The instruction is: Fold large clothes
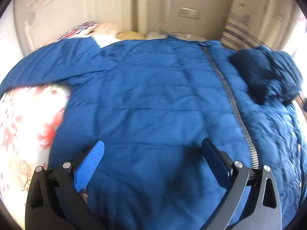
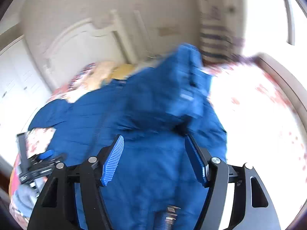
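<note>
A big blue quilted jacket (image 1: 153, 95) lies spread on the bed, its zip (image 1: 230, 95) running down the right of the left wrist view, one sleeve stretched to the upper left and the dark hood (image 1: 268, 72) bunched at right. My left gripper (image 1: 152, 145) is open just above the jacket's front. In the right wrist view the jacket (image 2: 149, 118) lies under my right gripper (image 2: 154, 140), which is open; a sleeve or flap (image 2: 188, 80) is raised and blurred beyond it. The left gripper (image 2: 44, 161) shows at lower left there.
The bed has a white sheet with red flowers (image 1: 23, 126), also bright at right in the right wrist view (image 2: 259, 115). A white headboard (image 1: 76, 5) and pillows (image 1: 92, 28) stand at the far end. A striped curtain (image 1: 239, 32) hangs at right.
</note>
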`<state>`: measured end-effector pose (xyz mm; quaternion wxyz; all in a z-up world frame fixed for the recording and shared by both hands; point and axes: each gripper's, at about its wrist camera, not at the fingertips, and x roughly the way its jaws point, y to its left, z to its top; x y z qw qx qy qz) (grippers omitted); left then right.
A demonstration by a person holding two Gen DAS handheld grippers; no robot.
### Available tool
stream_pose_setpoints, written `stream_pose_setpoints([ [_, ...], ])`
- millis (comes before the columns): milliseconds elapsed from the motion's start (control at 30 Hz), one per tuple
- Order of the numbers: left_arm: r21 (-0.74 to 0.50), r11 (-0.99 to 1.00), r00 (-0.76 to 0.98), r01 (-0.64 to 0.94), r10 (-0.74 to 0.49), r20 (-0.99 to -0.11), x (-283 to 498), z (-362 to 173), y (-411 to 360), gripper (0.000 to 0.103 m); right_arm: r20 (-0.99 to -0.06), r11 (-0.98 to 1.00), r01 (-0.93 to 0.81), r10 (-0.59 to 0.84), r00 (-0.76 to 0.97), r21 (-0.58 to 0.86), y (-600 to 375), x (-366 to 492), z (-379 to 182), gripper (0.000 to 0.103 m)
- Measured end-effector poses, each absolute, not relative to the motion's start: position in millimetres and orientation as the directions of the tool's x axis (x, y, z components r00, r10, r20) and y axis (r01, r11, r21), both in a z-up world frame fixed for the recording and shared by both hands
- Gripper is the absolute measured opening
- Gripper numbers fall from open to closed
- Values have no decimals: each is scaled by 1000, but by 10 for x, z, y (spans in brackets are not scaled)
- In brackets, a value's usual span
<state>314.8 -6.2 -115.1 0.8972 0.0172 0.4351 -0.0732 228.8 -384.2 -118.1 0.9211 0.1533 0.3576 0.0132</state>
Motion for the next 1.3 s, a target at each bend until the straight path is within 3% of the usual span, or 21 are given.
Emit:
stream_pose_setpoints([
  [167, -28, 952, 649, 305, -230, -725, 3078, -725, -745, 100, -693, 918, 209, 91, 715, 337, -4023, 2468, -1627, 45],
  [333, 12, 885, 667, 466, -343, -662, 3087, -456, -1666, 100, -697, 951, 203, 18, 717, 234, -3865, 2441, -1588, 45],
  [467, 51, 851, 671, 523, -374, -640, 3146, -430, -2275, 93, -690, 942, 205, 36, 723, 264, -3900, 2407, -1606, 44],
  [533, 111, 832, 671, 544, -352, -652, 3235, -520, -2523, 91, -688, 937, 206, 48, 724, 282, -3943, 2390, -1627, 44],
  [667, 115, 798, 629, 591, -367, -685, 3458, -695, -2736, 86, -690, 937, 205, 49, 722, 282, -3924, 2507, -1632, 45],
  [733, 112, 767, 592, 632, -385, -708, 3510, -762, -2842, 69, -691, 938, 205, 49, 721, 281, -3913, 2526, -1625, 45],
  [800, 105, 745, 561, 659, -395, -728, 3536, -820, -2898, 37, -691, 937, 205, 49, 721, 281, -3916, 2527, -1627, 45],
  [867, 106, 754, 583, 648, -402, -706, 3483, -795, -2825, 22, -691, 938, 205, 49, 721, 281, -3917, 2525, -1626, 45],
  [933, 26, 786, 606, 617, -454, -653, 3473, -665, -2577, 18, -691, 937, 205, 50, 721, 282, -3917, 2520, -1626, 45],
  [1167, -532, 766, 644, 360, -617, -453, 3644, -416, -848, 17, -692, 940, 203, 47, 720, 275, -3905, 2536, -1638, 45],
  [1233, -661, 707, 639, 253, -635, -434, 3721, -612, -321, 21, -693, 942, 202, 44, 719, 269, -3887, 2539, -1636, 46],
  [1300, -711, 685, 635, 159, -622, -458, 3759, -857, 45, 40, -694, 943, 202, 42, 718, 265, -3877, 2546, -1637, 46],
])
